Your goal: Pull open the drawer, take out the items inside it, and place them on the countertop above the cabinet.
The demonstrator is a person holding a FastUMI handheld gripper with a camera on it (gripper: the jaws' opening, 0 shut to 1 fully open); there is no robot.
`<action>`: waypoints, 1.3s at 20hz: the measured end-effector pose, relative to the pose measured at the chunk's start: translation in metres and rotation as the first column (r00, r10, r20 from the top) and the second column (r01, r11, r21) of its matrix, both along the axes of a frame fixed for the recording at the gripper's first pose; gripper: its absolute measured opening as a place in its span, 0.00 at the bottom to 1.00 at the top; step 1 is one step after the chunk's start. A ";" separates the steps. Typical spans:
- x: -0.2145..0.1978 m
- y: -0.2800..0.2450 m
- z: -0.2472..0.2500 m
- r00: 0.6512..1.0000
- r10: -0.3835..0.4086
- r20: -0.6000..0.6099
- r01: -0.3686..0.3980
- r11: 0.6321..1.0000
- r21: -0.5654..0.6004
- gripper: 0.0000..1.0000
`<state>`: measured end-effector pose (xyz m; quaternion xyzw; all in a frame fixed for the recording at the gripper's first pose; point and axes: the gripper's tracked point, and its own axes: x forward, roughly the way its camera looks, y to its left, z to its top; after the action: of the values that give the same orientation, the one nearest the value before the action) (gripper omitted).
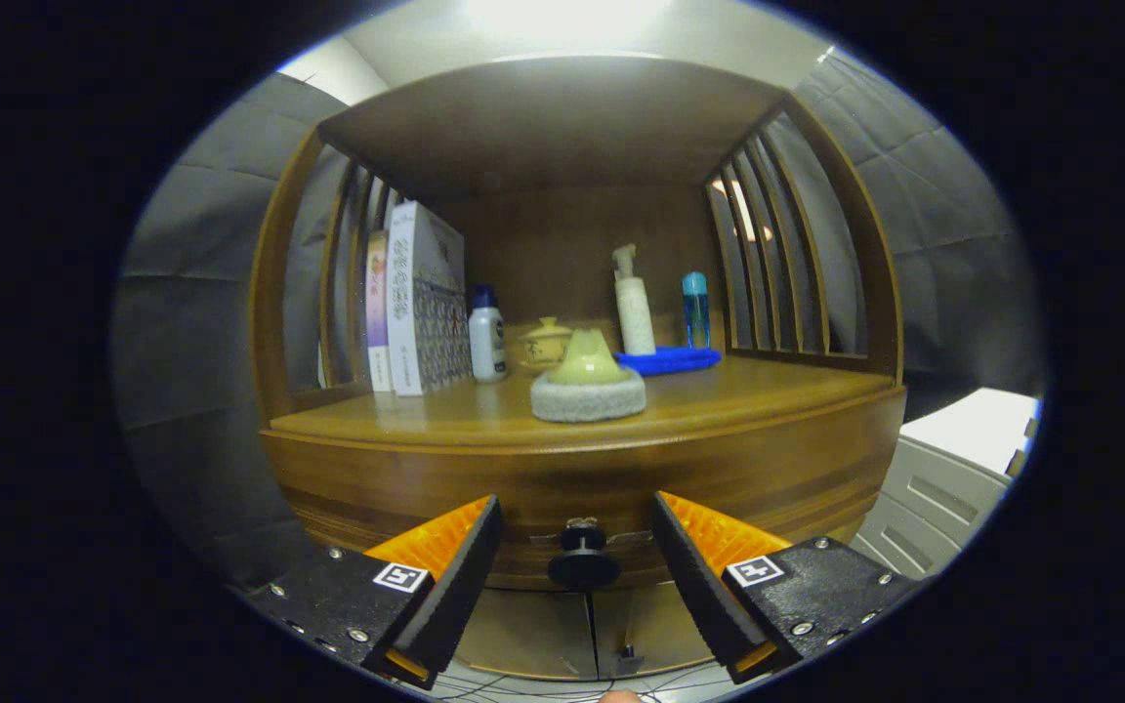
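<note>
wooden drawer [582,508] looks stiff and heavy; its small round knob [583,558], hard and maybe slippery, sits between my wide-spread fingers [577,557], the only place to grip.

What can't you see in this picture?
- Inside of the drawer, gripper view: shut, its wooden front hides any items.
- Book: mostly behind the box.
- Lidded cup: partly behind the scrubbing pad.
- Gripper: open, fingers either side of the drawer knob; its distance from the knob is unclear.
</note>
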<state>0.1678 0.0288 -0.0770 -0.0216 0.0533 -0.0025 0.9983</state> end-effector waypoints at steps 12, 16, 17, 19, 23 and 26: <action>-0.100 -0.040 0.070 0.998 -0.005 0.066 0.003 0.999 0.037 0.95; -0.124 -0.045 0.091 0.994 0.009 0.110 -0.009 1.000 -0.004 0.95; -0.132 -0.046 0.092 0.994 0.012 0.111 -0.012 1.000 -0.005 0.95; -0.144 -0.045 0.096 0.994 0.017 0.112 -0.018 1.000 0.004 0.95; -0.165 -0.039 0.097 0.993 0.042 0.113 -0.043 0.999 0.015 0.95; -0.175 -0.037 0.099 0.989 0.053 0.141 -0.053 0.999 -0.003 0.95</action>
<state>-0.0068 -0.0081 0.0224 -0.0222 -0.0180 0.0224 0.9993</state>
